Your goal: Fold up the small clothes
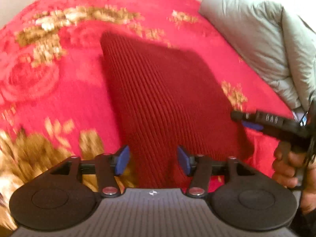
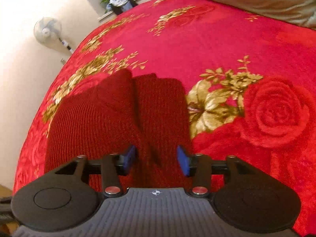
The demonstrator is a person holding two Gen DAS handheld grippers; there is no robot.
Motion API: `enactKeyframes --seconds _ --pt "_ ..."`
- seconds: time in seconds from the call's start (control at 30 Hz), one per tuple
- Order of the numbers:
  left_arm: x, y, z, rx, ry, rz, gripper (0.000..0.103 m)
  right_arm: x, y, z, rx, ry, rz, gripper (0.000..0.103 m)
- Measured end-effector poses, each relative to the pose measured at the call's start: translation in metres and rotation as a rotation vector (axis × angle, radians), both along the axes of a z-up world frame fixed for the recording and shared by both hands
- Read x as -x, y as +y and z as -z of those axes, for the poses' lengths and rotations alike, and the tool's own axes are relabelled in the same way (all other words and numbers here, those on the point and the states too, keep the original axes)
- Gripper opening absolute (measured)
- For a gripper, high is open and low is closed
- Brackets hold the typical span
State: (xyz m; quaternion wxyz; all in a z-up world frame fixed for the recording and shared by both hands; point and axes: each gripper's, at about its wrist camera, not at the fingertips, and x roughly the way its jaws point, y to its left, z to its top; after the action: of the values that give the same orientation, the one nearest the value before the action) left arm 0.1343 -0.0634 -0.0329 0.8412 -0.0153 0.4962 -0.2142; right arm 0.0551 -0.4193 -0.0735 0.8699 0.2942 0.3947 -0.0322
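Red flowered blanket (image 2: pixel 227 39) covers the bed; the dark red knit garment (image 1: pixel 167 102) lies mid-bed, partly folded. Left gripper (image 1: pixel 153 161) and right gripper (image 2: pixel 156 161) hover open, empty. Next fold needs an edge pinched.

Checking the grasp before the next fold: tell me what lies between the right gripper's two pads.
The dark red knit garment: in the right wrist view its folded layers run up between the open right gripper pads, over the red floral blanket.
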Motion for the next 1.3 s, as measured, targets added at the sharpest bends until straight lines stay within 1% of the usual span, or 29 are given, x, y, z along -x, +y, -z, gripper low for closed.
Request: enactKeyframes --seconds 0.03,0.07,0.1,0.17,0.2,0.27,0.43,0.47,0.5,0.53,0.6,0.7,0.8,0.9,0.93,0.97,1.0,1.03,1.07,1.1,1.13,1.2,1.3 --pt "0.0 0.003 -0.008 0.005 -0.016 -0.002 0.064 0.0 -0.001 0.001 -0.009 0.001 0.003 0.055" --pt "-0.005 0.008 -0.013 0.012 -0.029 -0.005 0.064 -0.002 -0.001 0.003 -0.012 0.008 0.007 0.061" --pt "-0.013 0.012 -0.018 0.027 -0.037 -0.011 0.07 -0.004 -0.001 0.005 -0.007 0.02 0.008 0.064" --pt "-0.027 0.021 -0.02 0.066 -0.046 -0.021 0.08 -0.008 0.002 0.007 0.012 0.034 -0.005 0.075" --pt "-0.035 0.025 -0.02 0.087 -0.048 -0.026 0.085 -0.008 0.003 0.008 0.017 0.037 -0.012 0.077" --pt "-0.051 0.029 -0.013 0.119 -0.03 -0.041 0.085 -0.011 0.004 0.012 0.007 0.047 -0.03 0.082" --pt "-0.102 0.031 0.022 0.243 0.13 -0.063 0.086 -0.011 0.005 0.021 -0.017 0.05 -0.054 0.084" --pt "-0.111 0.03 0.029 0.264 0.155 -0.063 0.088 -0.011 0.005 0.022 -0.02 0.048 -0.053 0.084" --pt "-0.121 0.029 0.038 0.293 0.177 -0.065 0.094 -0.011 0.005 0.022 -0.024 0.046 -0.052 0.084" --pt "-0.128 0.027 0.044 0.313 0.192 -0.068 0.097 -0.011 0.006 0.023 -0.026 0.044 -0.05 0.085" --pt "-0.14 0.024 0.057 0.351 0.221 -0.073 0.099 -0.011 0.007 0.024 -0.027 0.039 -0.046 0.085" --pt "-0.153 0.018 0.076 0.424 0.291 -0.079 0.099 -0.01 0.007 0.026 -0.031 0.029 -0.042 0.085" --pt "-0.163 0.004 0.089 0.431 0.302 -0.062 0.102 -0.007 0.006 0.028 -0.046 0.018 -0.035 0.084" --pt "-0.169 -0.008 0.093 0.427 0.281 -0.047 0.103 -0.004 0.006 0.031 -0.072 0.002 -0.019 0.079" --pt "-0.171 -0.011 0.093 0.424 0.271 -0.052 0.102 -0.002 0.006 0.031 -0.08 -0.007 -0.014 0.074" --pt "-0.172 -0.013 0.092 0.417 0.26 -0.059 0.101 -0.001 0.007 0.031 -0.09 -0.02 -0.01 0.066" --pt "-0.171 -0.015 0.089 0.401 0.241 -0.065 0.096 0.001 0.008 0.03 -0.097 -0.034 -0.008 0.062" --pt "-0.17 -0.017 0.085 0.387 0.22 -0.067 0.087 0.002 0.01 0.029 -0.098 -0.047 -0.003 0.054" --pt "-0.169 -0.018 0.078 0.377 0.194 -0.064 0.081 0.004 0.012 0.028 -0.097 -0.064 -0.002 0.046" --pt "-0.167 -0.018 0.07 0.369 0.175 -0.055 0.074 0.005 0.014 0.026 -0.092 -0.081 -0.001 0.041" --pt "-0.163 -0.021 0.059 0.346 0.141 -0.037 0.071 0.006 0.016 0.023 -0.087 -0.094 0.001 0.036" --pt "-0.153 -0.025 0.036 0.301 0.053 0.01 0.068 0.006 0.023 0.02 -0.066 -0.114 0.019 0.031" --pt "-0.141 -0.022 0.004 0.271 -0.072 0.05 0.068 0.002 0.034 0.019 -0.062 -0.135 0.041 0.028"
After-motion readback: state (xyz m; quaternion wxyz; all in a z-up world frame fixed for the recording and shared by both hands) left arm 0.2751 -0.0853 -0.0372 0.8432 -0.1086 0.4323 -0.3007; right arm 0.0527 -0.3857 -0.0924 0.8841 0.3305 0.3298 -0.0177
